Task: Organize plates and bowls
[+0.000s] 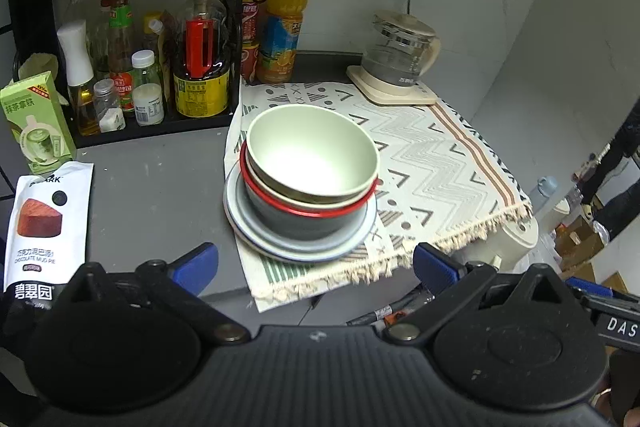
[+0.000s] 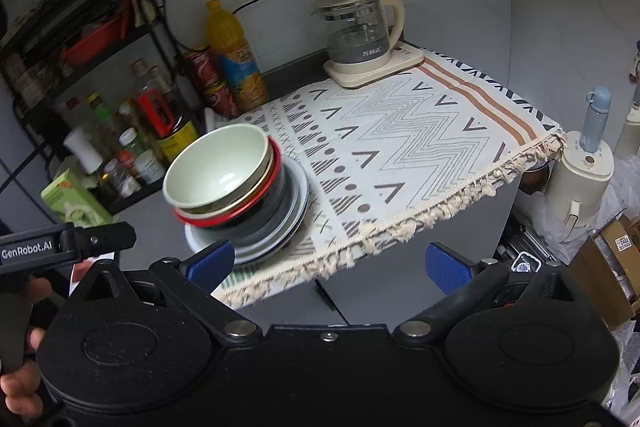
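Both grippers, left gripper point(image 1: 316, 267) and right gripper point(image 2: 330, 267), gape empty. Nested bowls point(image 1: 312, 163) crown the plates point(image 1: 300, 239) at twelve o'clock, apparently for compactness.

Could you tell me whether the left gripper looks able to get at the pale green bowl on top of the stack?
Probably yes: the left gripper is open and empty, and nothing stands between it and the pale green bowl.

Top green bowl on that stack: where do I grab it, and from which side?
Grip the green bowl by its rim, on the near-right edge, coming from above with one finger inside and one outside. It sits nested and tilted in the red-rimmed bowl, so its walls are mostly buried and only the rim stands free. Both tongs are open and empty; the right tongs look closer to that side.
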Available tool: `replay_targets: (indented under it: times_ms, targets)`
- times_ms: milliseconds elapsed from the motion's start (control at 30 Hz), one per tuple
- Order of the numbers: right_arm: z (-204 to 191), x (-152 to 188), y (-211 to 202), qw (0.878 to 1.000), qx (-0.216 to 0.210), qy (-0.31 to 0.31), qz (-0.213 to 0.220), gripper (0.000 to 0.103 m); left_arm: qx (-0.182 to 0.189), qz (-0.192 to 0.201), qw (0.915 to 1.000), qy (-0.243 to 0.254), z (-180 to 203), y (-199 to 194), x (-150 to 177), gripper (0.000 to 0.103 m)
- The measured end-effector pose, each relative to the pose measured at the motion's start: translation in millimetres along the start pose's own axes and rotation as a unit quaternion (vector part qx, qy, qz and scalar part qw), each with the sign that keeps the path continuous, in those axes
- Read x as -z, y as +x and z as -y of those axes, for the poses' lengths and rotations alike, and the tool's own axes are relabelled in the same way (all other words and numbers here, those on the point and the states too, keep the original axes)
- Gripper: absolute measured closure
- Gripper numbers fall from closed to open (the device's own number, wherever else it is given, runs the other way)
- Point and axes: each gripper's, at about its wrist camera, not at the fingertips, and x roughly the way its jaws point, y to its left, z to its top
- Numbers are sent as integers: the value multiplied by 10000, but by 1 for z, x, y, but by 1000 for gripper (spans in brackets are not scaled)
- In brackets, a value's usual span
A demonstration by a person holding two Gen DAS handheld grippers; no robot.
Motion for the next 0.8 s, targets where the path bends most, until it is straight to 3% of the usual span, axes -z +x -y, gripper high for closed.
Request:
replay_targets:
  times_ms: [800]
  targets:
    - [-20,36,-72,9979,215,-279,552,1,-12,327,9988,356,-4,-78,41,0]
